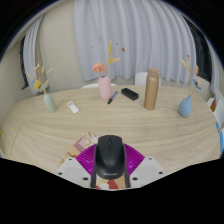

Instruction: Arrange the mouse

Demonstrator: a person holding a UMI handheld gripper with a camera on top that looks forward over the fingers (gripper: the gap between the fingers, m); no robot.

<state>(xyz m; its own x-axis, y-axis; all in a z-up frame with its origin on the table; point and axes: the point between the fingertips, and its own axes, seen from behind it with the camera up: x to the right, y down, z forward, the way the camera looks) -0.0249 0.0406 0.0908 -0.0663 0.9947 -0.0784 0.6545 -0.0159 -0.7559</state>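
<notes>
A black computer mouse (110, 154) sits between my two fingers, its rear end towards the camera. My gripper (110, 163) is closed on it, and the magenta pads (85, 160) press on its left and right sides. The mouse hangs over the near part of a light wooden table (110, 120). Whether its underside touches the table is hidden.
Along the back of the table stand a green vase with yellow flowers (49, 100), a small white object (72, 107), a pink vase (105, 89), a black object (129, 95), a tan bottle (151, 90) and a blue vase (185, 105). White curtains hang behind.
</notes>
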